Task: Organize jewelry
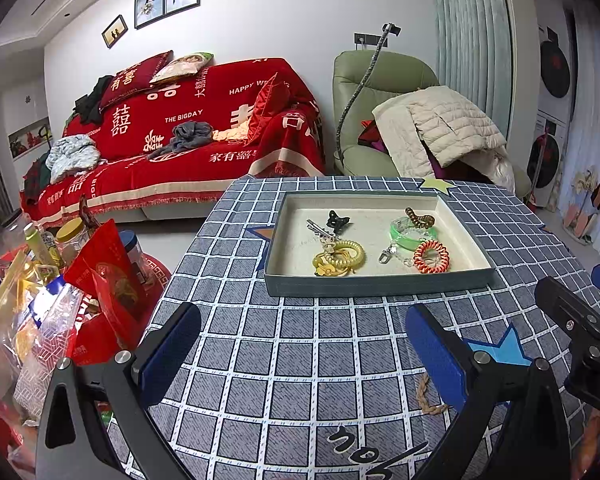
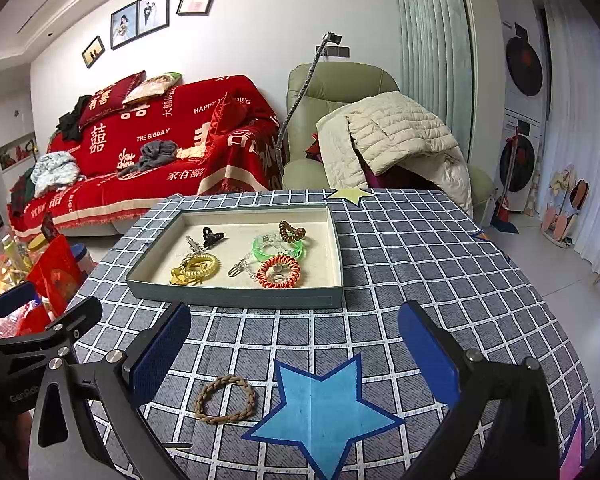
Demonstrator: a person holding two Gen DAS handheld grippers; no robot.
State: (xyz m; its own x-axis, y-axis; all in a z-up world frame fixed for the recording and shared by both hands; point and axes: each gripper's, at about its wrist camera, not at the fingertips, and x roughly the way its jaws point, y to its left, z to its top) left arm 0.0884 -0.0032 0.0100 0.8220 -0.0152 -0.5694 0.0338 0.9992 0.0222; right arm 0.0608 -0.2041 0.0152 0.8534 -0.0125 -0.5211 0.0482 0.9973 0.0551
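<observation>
Right wrist view shows the braided hair tie (image 2: 225, 399) flat on the counter (image 2: 440, 264) outside the tray (image 2: 236, 298); light, floppy, best pinched across its rim. Right gripper (image 2: 296, 344) gapes, empty.

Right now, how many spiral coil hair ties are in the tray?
3: a yellow one front left, an orange one front right, a brown one back right. None appears hidden.
</observation>
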